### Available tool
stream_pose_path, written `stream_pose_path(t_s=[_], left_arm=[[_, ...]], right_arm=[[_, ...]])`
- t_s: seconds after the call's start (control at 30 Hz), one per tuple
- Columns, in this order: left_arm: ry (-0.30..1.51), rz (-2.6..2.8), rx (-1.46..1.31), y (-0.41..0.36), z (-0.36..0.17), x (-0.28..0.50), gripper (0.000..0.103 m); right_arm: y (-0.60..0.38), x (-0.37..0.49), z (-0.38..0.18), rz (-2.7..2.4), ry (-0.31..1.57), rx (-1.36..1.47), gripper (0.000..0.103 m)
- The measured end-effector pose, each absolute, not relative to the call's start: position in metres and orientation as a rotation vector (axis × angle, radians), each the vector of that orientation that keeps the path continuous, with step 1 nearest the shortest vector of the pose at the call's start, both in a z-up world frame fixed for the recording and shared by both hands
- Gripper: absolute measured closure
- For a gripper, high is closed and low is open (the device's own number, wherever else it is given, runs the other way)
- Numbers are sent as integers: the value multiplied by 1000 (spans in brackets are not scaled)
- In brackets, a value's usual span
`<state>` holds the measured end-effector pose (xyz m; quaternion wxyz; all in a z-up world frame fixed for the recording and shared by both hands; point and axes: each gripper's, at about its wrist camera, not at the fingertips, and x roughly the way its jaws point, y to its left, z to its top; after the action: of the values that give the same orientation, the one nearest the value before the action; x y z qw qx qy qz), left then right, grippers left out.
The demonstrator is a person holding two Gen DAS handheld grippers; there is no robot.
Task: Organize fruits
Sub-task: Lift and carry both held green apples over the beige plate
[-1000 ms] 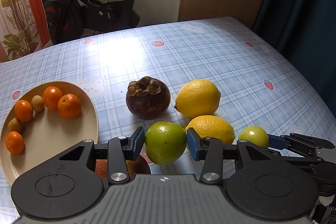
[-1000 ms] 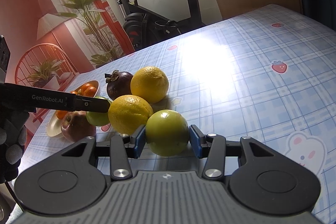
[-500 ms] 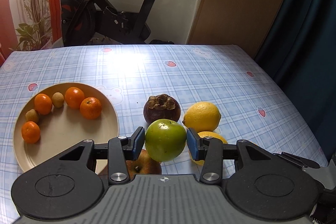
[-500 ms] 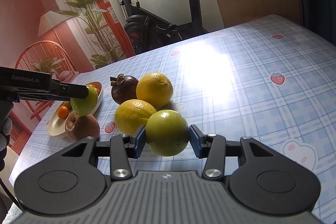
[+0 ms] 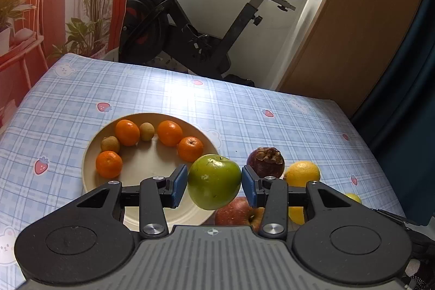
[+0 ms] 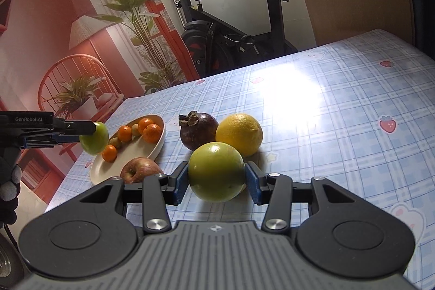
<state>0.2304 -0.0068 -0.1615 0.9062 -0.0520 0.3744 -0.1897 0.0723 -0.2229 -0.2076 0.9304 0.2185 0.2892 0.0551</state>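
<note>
My left gripper (image 5: pixel 214 185) is shut on a green apple (image 5: pixel 214 181) and holds it in the air over the near right rim of the cream plate (image 5: pixel 89 162). The plate carries several small oranges (image 5: pixel 127 132) and two small brownish fruits. In the right wrist view the same left gripper (image 6: pixel 92 136) hangs by the plate's near end with its apple (image 6: pixel 95 139). My right gripper (image 6: pixel 216 180) is shut on a yellow-green apple (image 6: pixel 216 171), lifted above the tablecloth. A red apple (image 6: pixel 140 170), a mangosteen (image 6: pixel 198 130) and a lemon (image 6: pixel 239 133) lie on the table; a second lemon (image 5: pixel 296 214) shows only partly.
The table has a blue checked cloth (image 6: pixel 339 105) with strawberry prints. An exercise bike (image 5: pixel 195 26) stands beyond the far edge, with plants and a red chair (image 6: pixel 73 83) to the left. A dark curtain (image 5: pixel 407 99) hangs at the right. A gloved hand (image 6: pixel 9 181) holds the left gripper.
My left gripper has lifted the green apple and carried it left, from among the lemons to the plate's rim. My right gripper has raised its yellow-green apple a little off the table.
</note>
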Motion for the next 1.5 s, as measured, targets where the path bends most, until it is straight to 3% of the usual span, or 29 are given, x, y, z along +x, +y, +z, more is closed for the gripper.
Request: stream_pose_path(t_s=[0.5,0.97,1.5], left_arm=[[785,-245,-179,52,-192,249,57],[788,-184,-101,55,-213,267,57],[807,-210,-51,53,-218,268,57]], right_arm=[[-142,174,-169,356,621,170,56],[-84,263,-204,430,825,26,56],[-63,282,-230,447,909,-112,56]])
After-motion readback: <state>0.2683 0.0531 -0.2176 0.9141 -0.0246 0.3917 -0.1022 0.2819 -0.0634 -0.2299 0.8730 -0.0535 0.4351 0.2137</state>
